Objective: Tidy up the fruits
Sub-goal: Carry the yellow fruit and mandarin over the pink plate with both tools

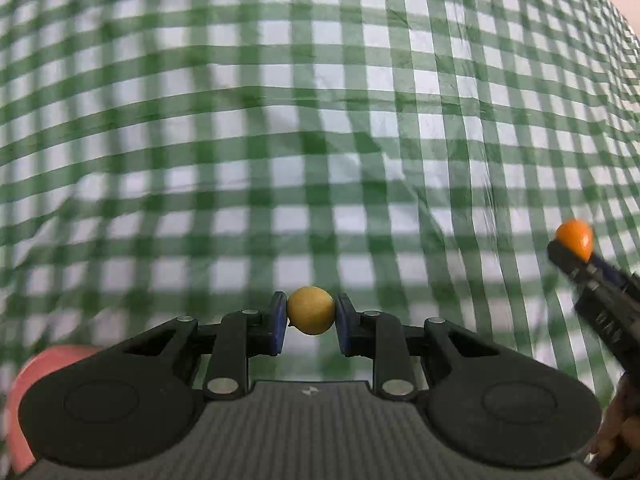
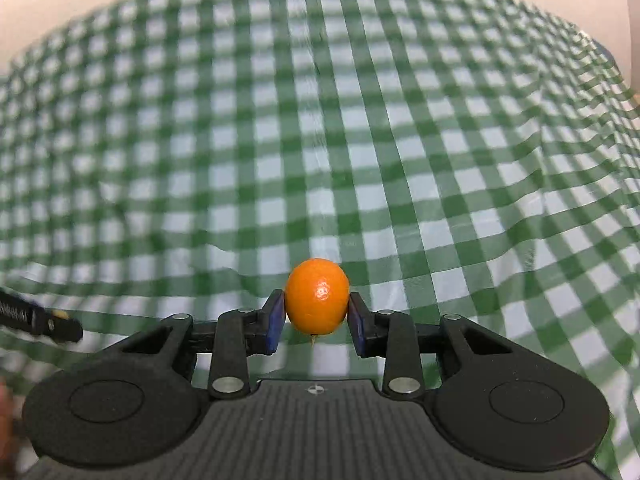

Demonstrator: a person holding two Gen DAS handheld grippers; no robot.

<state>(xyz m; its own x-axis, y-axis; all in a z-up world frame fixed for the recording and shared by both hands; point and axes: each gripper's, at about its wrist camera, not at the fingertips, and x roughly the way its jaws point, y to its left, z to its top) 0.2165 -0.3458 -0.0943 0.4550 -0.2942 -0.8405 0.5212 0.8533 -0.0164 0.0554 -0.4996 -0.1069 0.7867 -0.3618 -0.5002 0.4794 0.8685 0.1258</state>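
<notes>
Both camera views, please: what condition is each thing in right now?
Left gripper: fingers shut on the yellow-brown fruit, lifted off the cloth.
Right gripper: fingers shut on the orange fruit, also in the air.
Green checked tablecloth: spread out, wrinkled.
Pink object: at the picture's edge, blurred, state unclear.

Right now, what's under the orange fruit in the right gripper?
Only green checked tablecloth shows below the orange fruit, held clear of it between the fingers. The patch directly beneath is hidden by the fruit itself.
</notes>
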